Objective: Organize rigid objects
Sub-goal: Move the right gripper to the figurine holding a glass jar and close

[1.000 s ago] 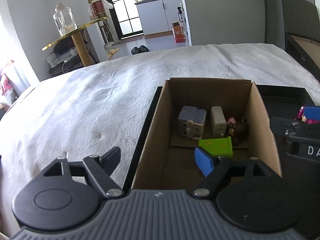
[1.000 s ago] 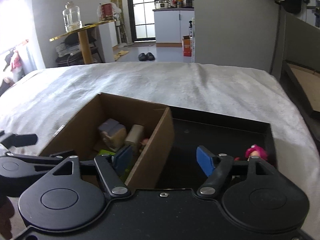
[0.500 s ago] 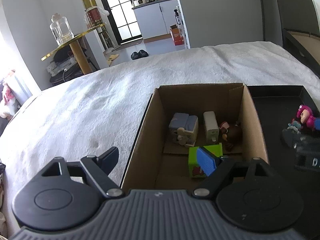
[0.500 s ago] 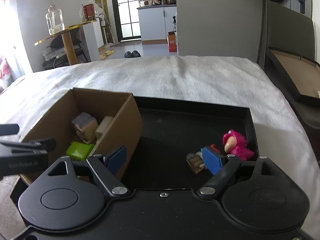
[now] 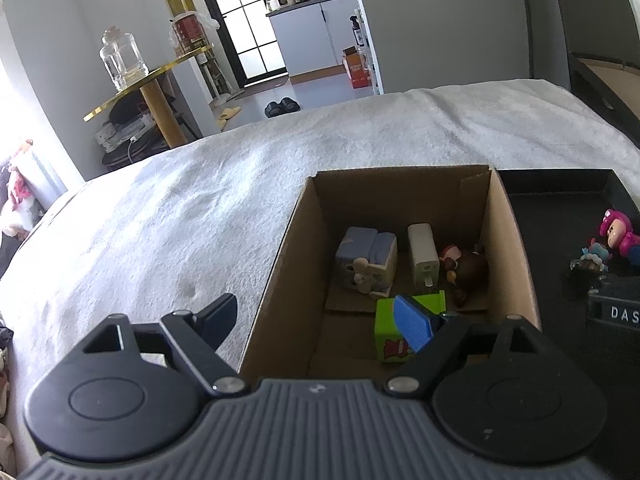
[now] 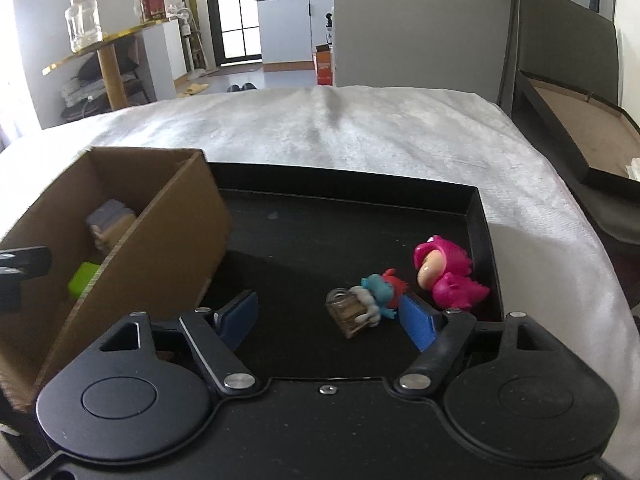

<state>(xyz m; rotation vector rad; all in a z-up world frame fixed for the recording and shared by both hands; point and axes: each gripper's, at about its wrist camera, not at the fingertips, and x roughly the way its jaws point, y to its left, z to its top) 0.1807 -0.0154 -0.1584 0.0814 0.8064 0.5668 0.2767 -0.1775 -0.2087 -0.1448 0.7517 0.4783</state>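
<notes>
A cardboard box (image 5: 516, 240) holds a grey-blue toy (image 5: 366, 258), a white charger (image 5: 422, 256), a brown figurine (image 5: 466, 266) and a green box (image 5: 394, 336). My left gripper (image 5: 316, 312) is open and empty. It straddles the box's left wall, its blue pad above the green box. On the black tray (image 6: 476, 216) lie a pink figurine (image 6: 444, 276) and a small blue-and-red figurine on a clear block (image 6: 368, 300). My right gripper (image 6: 328, 312) hovers low over the tray. Its jaws are closing, with the small figurine between them near the right pad (image 6: 416, 324), untouched.
Box and tray rest on a white blanket (image 5: 180, 220) over a bed. Another dark tray with a cardboard base (image 6: 580, 128) sits off the bed's right side. A gold side table with a glass jar (image 5: 120, 60) stands beyond the bed's far left.
My right gripper has swung right and down, from over the box's wall to just above the small figurine on the tray. The left gripper has barely moved.
</notes>
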